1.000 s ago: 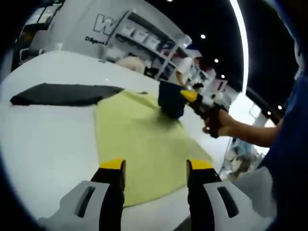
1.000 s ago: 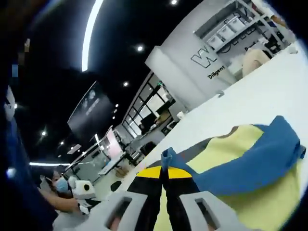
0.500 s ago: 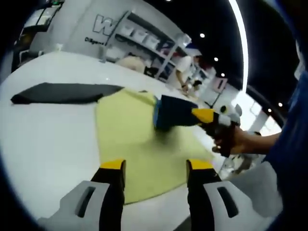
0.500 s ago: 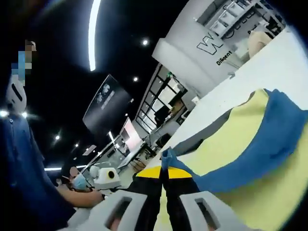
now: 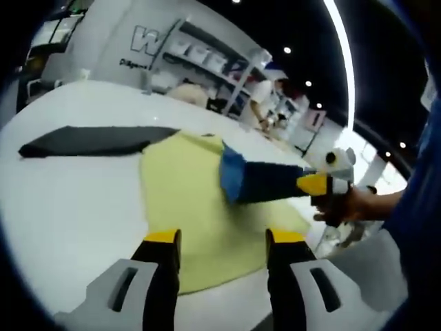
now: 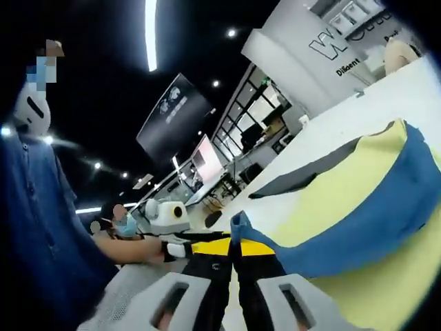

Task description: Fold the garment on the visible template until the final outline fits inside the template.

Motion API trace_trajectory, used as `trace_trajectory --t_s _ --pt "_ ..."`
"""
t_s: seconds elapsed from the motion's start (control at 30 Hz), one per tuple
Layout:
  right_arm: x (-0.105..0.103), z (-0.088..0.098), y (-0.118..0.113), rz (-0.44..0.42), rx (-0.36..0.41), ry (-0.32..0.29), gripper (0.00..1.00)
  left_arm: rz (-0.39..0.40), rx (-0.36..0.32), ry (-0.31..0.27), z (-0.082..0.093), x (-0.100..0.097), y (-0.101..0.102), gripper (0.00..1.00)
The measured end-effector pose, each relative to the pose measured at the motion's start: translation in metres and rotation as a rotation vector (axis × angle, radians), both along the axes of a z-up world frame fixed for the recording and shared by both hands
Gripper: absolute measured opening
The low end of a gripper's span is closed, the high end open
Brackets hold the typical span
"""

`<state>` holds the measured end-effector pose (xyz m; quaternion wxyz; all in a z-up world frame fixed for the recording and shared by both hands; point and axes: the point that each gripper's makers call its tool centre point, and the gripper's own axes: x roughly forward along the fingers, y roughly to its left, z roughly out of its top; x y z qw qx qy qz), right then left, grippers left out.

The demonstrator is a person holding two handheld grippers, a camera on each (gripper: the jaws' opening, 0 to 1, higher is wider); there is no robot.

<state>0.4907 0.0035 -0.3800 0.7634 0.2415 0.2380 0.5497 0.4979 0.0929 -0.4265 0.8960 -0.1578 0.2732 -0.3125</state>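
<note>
Two hand-held grippers: right [image 6: 235, 249] pinching blue garment [image 6: 372, 214] edge above yellow template [image 5: 186, 200]; left [image 5: 219, 238] spread.

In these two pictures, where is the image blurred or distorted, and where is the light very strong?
Left gripper view: fisheye bends the white table; the blue garment looks slightly soft; a ceiling light strip glares. Right gripper view: the table tilts steeply, and the right gripper, shut on blue cloth, is sharp.

- My left tongs [image 5: 222, 238] are black with yellow tips on grey bodies.
- My right tongs [image 6: 234, 249] match, yellow-tipped.
- The plain blue cloth garment [image 6: 375, 214] is unpatterned.
- The pale yellow flat template [image 5: 186, 207] lies on the white counter [image 5: 62, 200].
- A dark grey cloth strip [image 5: 89, 140].
</note>
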Motion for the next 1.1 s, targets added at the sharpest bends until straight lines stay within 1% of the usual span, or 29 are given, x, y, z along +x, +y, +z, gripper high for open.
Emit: trace_trajectory --t_s 0.03,0.13,0.17,0.27,0.3,0.33,0.37,0.4,0.43,0.47,0.53,0.57,0.6,0.63,0.67,0.7,0.8,0.83,0.87,0.9,0.93,1.0,1.03,1.07,1.1 --pt "-0.001 -0.005 -0.001 -0.001 -0.014 0.008 0.00 0.025 0.006 -0.006 0.001 0.003 0.004 0.45" --pt "-0.001 -0.015 -0.003 -0.016 -0.045 0.019 0.00 0.069 0.011 -0.003 0.001 0.007 0.014 0.44" --pt "-0.001 -0.020 -0.003 -0.024 -0.063 0.019 0.00 0.086 0.014 -0.010 0.001 0.009 0.022 0.44" --pt "-0.003 -0.033 0.002 -0.031 -0.101 0.024 0.00 0.116 0.014 -0.018 0.002 0.012 0.030 0.44" --pt "-0.004 -0.034 0.003 -0.028 -0.103 0.024 0.03 0.127 0.009 -0.022 0.003 0.013 0.032 0.44" --pt "-0.009 -0.039 0.008 -0.012 -0.116 0.028 0.09 0.133 0.005 -0.025 0.004 0.013 0.033 0.44" --pt "-0.016 -0.045 0.012 0.012 -0.146 0.032 0.17 0.138 0.002 -0.028 0.005 0.014 0.031 0.44" --pt "-0.018 -0.048 0.014 0.015 -0.161 0.022 0.27 0.139 0.000 -0.028 0.005 0.014 0.031 0.44" --pt "-0.020 -0.051 0.014 0.022 -0.192 -0.022 0.32 0.139 0.000 -0.028 0.005 0.014 0.031 0.44" --pt "-0.021 -0.051 0.013 0.024 -0.202 -0.040 0.33 0.140 0.000 -0.027 0.005 0.013 0.031 0.44" --pt "-0.021 -0.050 0.009 0.032 -0.224 -0.072 0.30 0.140 0.005 -0.028 0.004 0.014 0.031 0.44" --pt "-0.017 -0.048 0.003 0.022 -0.243 -0.103 0.30 0.141 0.006 -0.028 0.004 0.014 0.032 0.44" --pt "-0.007 -0.044 -0.007 -0.013 -0.268 -0.149 0.31 0.141 0.005 -0.029 0.004 0.014 0.032 0.44" --pt "-0.003 -0.043 -0.011 -0.025 -0.276 -0.163 0.31 0.141 0.005 -0.029 0.004 0.014 0.032 0.44" --pt "0.012 -0.040 -0.026 -0.077 -0.310 -0.206 0.32 0.141 0.005 -0.030 0.005 0.014 0.032 0.44" --pt "0.035 -0.037 -0.051 -0.146 -0.375 -0.269 0.32 0.141 0.006 -0.031 0.005 0.015 0.032 0.44" --pt "0.072 -0.036 -0.096 -0.256 -0.501 -0.354 0.34 0.145 0.004 -0.033 0.005 0.015 0.032 0.44" --pt "0.089 -0.038 -0.120 -0.300 -0.595 -0.403 0.33 0.147 0.001 -0.032 0.005 0.015 0.032 0.44" --pt "0.104 -0.048 -0.140 -0.322 -0.670 -0.446 0.33 0.148 0.000 -0.031 0.005 0.015 0.032 0.44" --pt "0.118 -0.052 -0.161 -0.348 -0.759 -0.487 0.33 0.150 0.000 -0.031 0.006 0.015 0.032 0.44" --pt "0.127 -0.054 -0.178 -0.350 -0.863 -0.530 0.34 0.153 -0.001 -0.031 0.006 0.015 0.032 0.44" --pt "0.139 -0.060 -0.196 -0.345 -0.969 -0.596 0.39 0.159 -0.003 -0.029 0.006 0.015 0.033 0.44" --pt "0.145 -0.065 -0.203 -0.313 -1.025 -0.644 0.39 0.162 -0.004 -0.027 0.006 0.015 0.034 0.44" --pt "0.147 -0.069 -0.206 -0.289 -1.067 -0.669 0.39 0.164 -0.004 -0.025 0.005 0.015 0.035 0.44" --pt "0.150 -0.074 -0.212 -0.251 -1.133 -0.696 0.37 0.169 -0.005 -0.019 0.003 0.016 0.036 0.44"
